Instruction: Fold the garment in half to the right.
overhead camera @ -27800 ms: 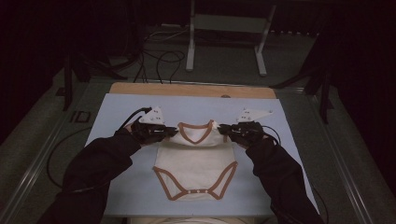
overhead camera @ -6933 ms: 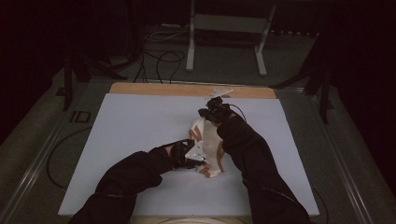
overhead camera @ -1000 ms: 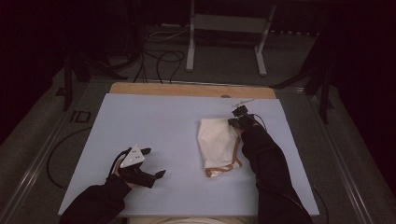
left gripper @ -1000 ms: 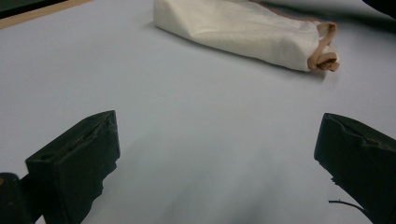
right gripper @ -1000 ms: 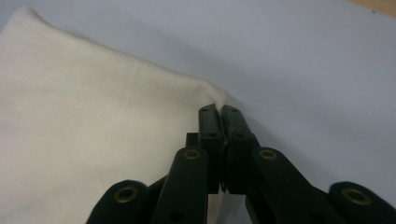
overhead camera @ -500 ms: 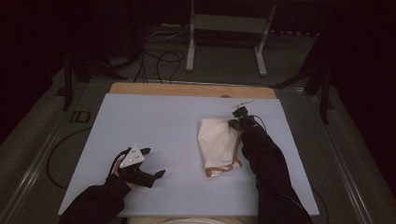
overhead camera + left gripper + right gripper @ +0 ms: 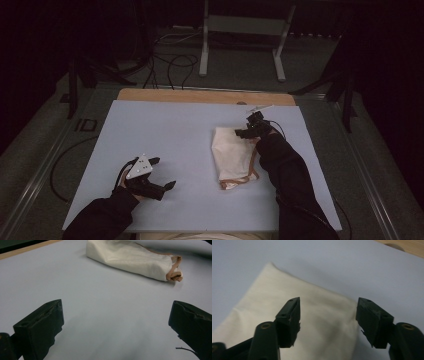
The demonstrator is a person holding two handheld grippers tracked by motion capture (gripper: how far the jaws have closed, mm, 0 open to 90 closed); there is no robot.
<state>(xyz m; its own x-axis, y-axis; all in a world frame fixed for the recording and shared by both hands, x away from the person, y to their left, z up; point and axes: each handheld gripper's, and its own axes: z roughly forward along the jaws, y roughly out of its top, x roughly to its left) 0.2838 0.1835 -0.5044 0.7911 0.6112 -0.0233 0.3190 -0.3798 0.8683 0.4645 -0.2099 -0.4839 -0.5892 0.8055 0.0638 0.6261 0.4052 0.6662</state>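
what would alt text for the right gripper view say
A folded cream garment lies on a pale blue table, seen from just above between the two black jaws of the right gripper, which stand open over its corner with nothing clamped, having just been opening. A strip of wooden edge shows at the top right.

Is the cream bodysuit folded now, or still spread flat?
Folded: the bodysuit lies as a compact stacked bundle on the table, brown-trimmed edges gathered at one end.
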